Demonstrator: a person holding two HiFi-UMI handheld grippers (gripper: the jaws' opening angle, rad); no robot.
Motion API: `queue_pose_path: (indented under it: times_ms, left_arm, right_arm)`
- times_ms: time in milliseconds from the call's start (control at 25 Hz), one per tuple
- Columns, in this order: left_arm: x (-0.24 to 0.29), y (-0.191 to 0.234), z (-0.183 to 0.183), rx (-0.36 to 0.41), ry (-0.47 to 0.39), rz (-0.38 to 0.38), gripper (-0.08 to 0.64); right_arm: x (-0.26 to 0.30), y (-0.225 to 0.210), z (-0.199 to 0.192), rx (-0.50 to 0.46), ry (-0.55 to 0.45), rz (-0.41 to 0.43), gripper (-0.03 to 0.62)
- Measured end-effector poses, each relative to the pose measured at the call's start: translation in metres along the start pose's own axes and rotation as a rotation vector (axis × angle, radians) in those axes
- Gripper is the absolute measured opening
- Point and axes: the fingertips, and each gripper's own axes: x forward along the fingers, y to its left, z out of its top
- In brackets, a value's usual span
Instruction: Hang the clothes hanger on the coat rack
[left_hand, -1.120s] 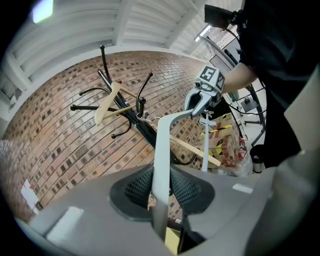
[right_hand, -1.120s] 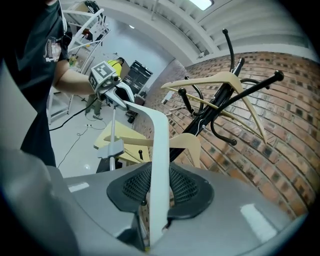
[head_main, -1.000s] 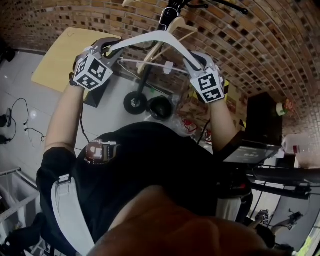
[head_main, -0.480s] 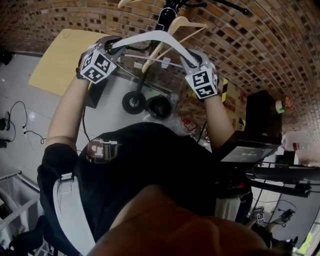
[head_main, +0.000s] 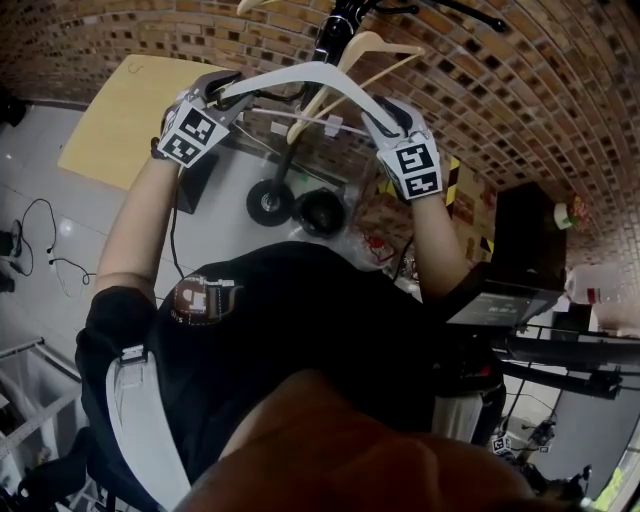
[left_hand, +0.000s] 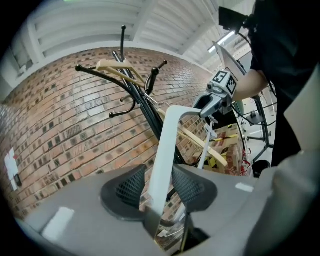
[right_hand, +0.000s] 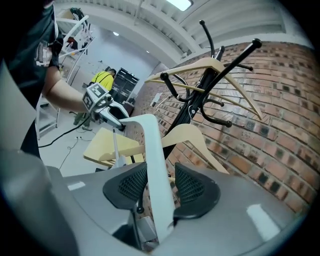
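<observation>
Head view, nearest first: the person's black shirt (head_main: 300, 330), both forearms raised. The left gripper (head_main: 226, 88) and the right gripper (head_main: 376, 115) sit at opposite ends of the white clothes hanger (head_main: 320, 72), which spans roughly level between them. In the left gripper view the hanger's arm runs up between the left mesh pads (left_hand: 127, 187). These jaws have just been opening, and brick shows through a slit beside one pad, so the grip is released, not clamping. The right gripper view reads the same: the hanger arm stands between the right mesh pads (right_hand: 131, 186), these jaws have just been opening too, and the hold is slack. Further out, the hanger's crown lies just beside the black pole of the coat rack (head_main: 333, 35). Its hook is not made out, so I cannot tell whether it sits on a peg. An upper wooden hanger (right_hand: 200, 67) hangs on the rack's pegs, and a lower wooden hanger (right_hand: 192, 137) sits just behind the white one. Behind everything is the brick wall (head_main: 520, 90). Low on the floor are a yellow tabletop (head_main: 125, 115) and a black wheel (head_main: 268, 205).
</observation>
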Motion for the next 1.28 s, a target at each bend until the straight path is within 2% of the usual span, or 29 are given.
queue_pose_path:
  times_ms: [360, 600, 720, 880, 1000, 1160, 1280]
  left_arm:
    - [-0.022, 0.003, 0.008, -0.183, -0.120, -0.037, 0.249]
    - [-0.042, 0.007, -0.003, -0.249, -0.143, -0.002, 0.261]
    - [-0.052, 0.011, -0.018, -0.314, -0.155, 0.032, 0.262]
    - [-0.066, 0.016, -0.022, -0.397, -0.221, 0.069, 0.275]
    - [-0.075, 0.011, -0.014, -0.433, -0.289, 0.056, 0.273]
    - [-0.087, 0.001, -0.025, -0.611, -0.374, 0.023, 0.273]
    - [-0.091, -0.011, -0.060, -0.709, -0.347, 0.036, 0.273]
  right_arm:
    - [-0.008, -0.006, -0.008, 0.110, -0.030, 0.058, 0.262]
    - [-0.023, -0.018, -0.013, 0.184, -0.065, 0.060, 0.298]
    - [-0.031, -0.024, -0.017, 0.212, -0.078, 0.047, 0.298]
    - [-0.041, -0.032, -0.024, 0.258, -0.089, 0.042, 0.298]
    - [-0.050, -0.036, -0.031, 0.293, -0.101, 0.034, 0.298]
    - [-0.063, -0.041, -0.050, 0.352, -0.097, 0.004, 0.296]
    - [-0.070, -0.040, -0.067, 0.399, -0.088, -0.012, 0.293]
